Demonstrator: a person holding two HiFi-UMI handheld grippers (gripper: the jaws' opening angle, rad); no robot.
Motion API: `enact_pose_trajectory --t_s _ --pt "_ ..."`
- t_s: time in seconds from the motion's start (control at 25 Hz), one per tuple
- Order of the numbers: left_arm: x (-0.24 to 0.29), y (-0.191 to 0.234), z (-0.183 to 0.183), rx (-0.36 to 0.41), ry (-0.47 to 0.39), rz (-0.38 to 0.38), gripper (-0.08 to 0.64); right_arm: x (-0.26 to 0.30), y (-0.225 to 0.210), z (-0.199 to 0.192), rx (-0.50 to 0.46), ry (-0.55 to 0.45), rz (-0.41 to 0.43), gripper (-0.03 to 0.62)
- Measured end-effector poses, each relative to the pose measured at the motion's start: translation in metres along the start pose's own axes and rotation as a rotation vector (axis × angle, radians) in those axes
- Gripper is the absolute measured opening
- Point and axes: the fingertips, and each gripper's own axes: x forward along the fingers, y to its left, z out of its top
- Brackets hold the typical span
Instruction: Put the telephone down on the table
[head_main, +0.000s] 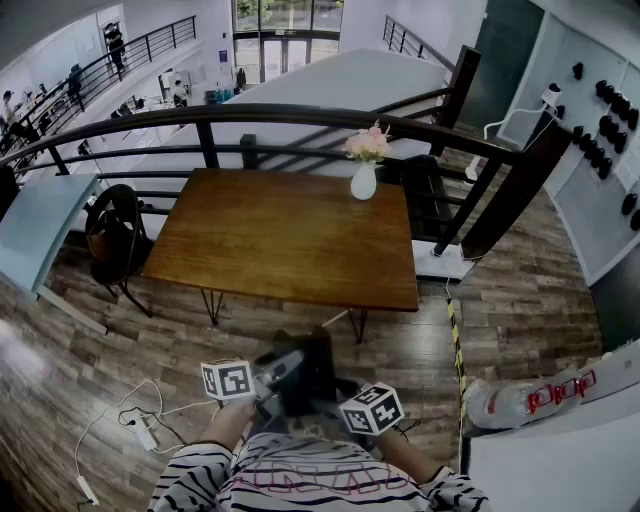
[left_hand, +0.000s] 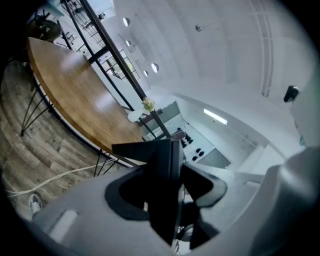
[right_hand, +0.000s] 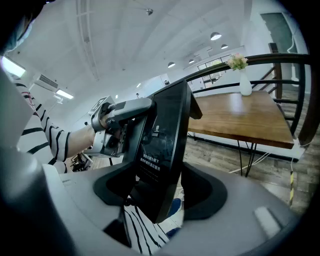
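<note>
The black telephone (head_main: 305, 372), a flat slab with a dark screen, hangs in the air in front of my chest, short of the wooden table (head_main: 280, 240). My left gripper (head_main: 282, 385) grips it from the left and my right gripper (head_main: 335, 398) from the right. In the left gripper view the telephone (left_hand: 165, 180) stands edge-on between the jaws of the left gripper (left_hand: 167, 200). In the right gripper view its screen (right_hand: 162, 140) fills the gap of the right gripper (right_hand: 160, 195), and the left gripper (right_hand: 117, 125) clamps its far side.
A white vase of flowers (head_main: 364, 178) stands at the table's far right edge. A black railing (head_main: 300, 115) runs behind the table. A chair with a bag (head_main: 115, 235) is at the left. Cables (head_main: 140, 425) lie on the floor, and a white counter (head_main: 560, 450) is at the right.
</note>
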Motion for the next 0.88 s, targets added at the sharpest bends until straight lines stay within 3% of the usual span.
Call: enact_pose_trajectory --t_s 0.52,0.88 --pt "-0.004 0.006 0.007 0.015 -0.009 0.020 0.213 0.005 0.002 0.007 0.000 -0.014 0.019 0.287" --pt "0.008 0.043 0.067 0.008 0.003 0.006 0.212 0.050 -0.024 0.059 0.027 -0.013 0.001 0.288"
